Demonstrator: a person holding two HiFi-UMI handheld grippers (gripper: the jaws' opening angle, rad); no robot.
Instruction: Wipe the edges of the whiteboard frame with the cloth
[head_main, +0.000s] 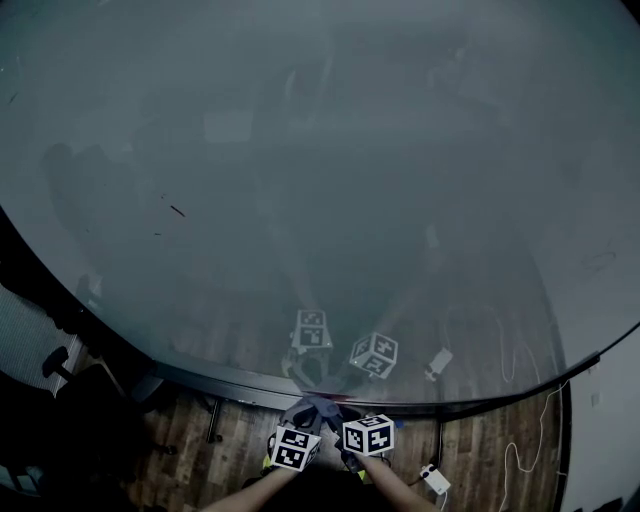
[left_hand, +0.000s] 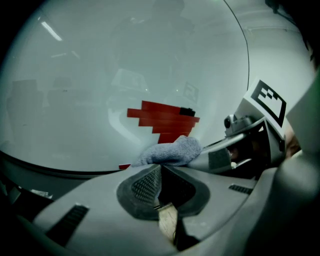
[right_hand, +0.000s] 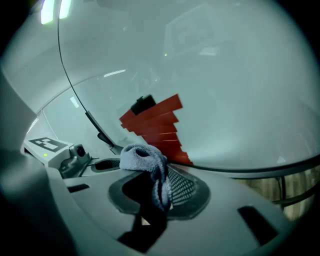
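Grey-blue cloth sits clamped in our right gripper; our left gripper is closed, empty. We should drag it flat along the whiteboard frame.

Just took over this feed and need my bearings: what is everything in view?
whiteboard: one, pale grey, fills most of the head view
frame: one, dark, along the board's lower edge
red stepped patch: one, red, low on the board
cloth: one, blue-grey, at the lower edge
chair: one, black, left, cut off
cable: one, white, on floor at right
floor: one, brown wood, below the board
left gripper: one, grey, fingers shut, empty
right gripper: one, grey, fingers shut on the cloth
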